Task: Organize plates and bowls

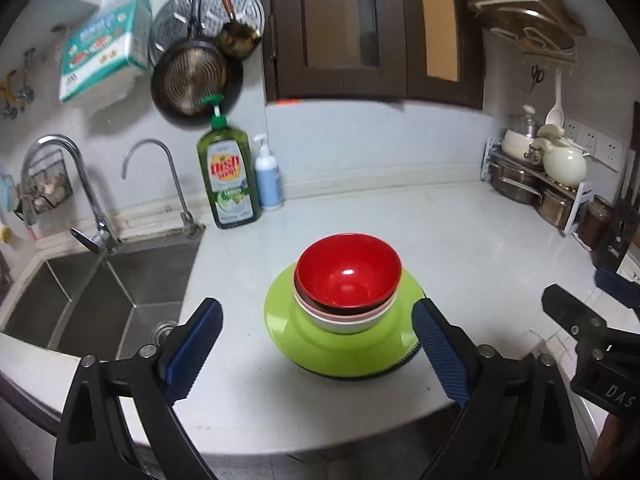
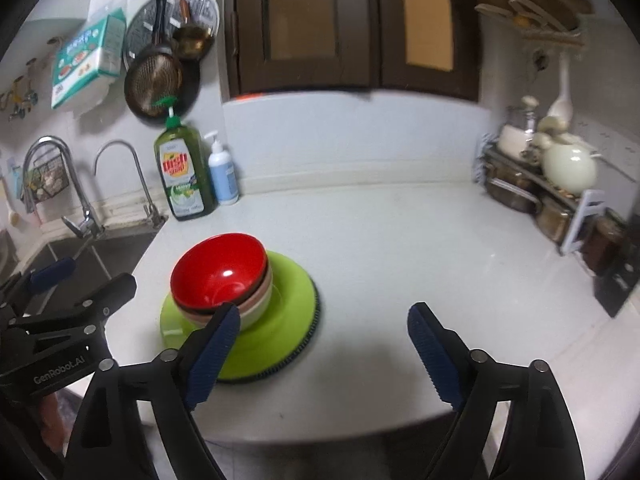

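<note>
on the white desk (image 1: 460,240) sits a green plate (image 1: 280,312), toward its front edge and nearer the sink (image 1: 120,292) side. a nest of bowls rests on the plate, the red bowl (image 1: 348,276) on top. the left tool (image 1: 316,344) and right tool (image 2: 324,344) are both released, gaping wide and grasping nothing.

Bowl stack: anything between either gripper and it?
Nothing visible. Only bare counter lies between the open left gripper and the bowl stack on the green plate; same for the open right gripper.
</note>
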### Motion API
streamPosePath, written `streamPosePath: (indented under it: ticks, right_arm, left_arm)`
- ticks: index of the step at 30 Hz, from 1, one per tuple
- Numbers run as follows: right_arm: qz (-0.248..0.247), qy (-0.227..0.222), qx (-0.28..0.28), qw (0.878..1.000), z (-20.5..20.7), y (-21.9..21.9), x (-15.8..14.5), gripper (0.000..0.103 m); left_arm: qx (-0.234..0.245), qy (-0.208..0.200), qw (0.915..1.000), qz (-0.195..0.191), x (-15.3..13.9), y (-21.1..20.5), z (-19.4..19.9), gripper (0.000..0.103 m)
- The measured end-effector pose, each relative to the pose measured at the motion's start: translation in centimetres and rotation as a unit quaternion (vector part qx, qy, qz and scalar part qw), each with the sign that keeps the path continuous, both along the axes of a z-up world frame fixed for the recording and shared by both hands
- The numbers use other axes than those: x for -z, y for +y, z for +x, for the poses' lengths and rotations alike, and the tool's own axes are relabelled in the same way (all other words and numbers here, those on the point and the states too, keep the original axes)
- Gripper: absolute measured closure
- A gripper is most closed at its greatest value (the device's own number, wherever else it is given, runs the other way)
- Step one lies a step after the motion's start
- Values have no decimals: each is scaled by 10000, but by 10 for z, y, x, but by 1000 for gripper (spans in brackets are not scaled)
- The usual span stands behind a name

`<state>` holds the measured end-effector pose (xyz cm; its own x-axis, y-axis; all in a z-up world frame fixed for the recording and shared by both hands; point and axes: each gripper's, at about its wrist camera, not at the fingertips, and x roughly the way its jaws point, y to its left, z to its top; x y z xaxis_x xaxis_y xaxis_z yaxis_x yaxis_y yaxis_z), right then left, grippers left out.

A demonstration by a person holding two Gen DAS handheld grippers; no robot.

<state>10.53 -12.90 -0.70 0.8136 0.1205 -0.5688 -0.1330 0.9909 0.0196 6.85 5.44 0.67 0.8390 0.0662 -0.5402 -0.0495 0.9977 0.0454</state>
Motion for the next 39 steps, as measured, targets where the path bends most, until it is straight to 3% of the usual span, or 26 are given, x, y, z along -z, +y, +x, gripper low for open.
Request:
streamPosePath:
  ticks: [6,15,25,39]
  right_arm:
    - [12,-343,324,9989,-59,-21,-19,10]
    - [48,-568,458,9973,-117,-36,-38,9]
    - [80,-572,644,9963,-155,-31,-40,8]
    - [-31,-662,806,9945,-184,-24,-43,8]
  left_arm:
    - [141,-144,9998,82,-16,-16,-43,2]
    - [307,-254,9991,177,-24,-19,-85,0]
    - [529,-451,9967,413,-33,-14,-110,0]
    - [666,-429,9964,295,-34,-3,-128,0]
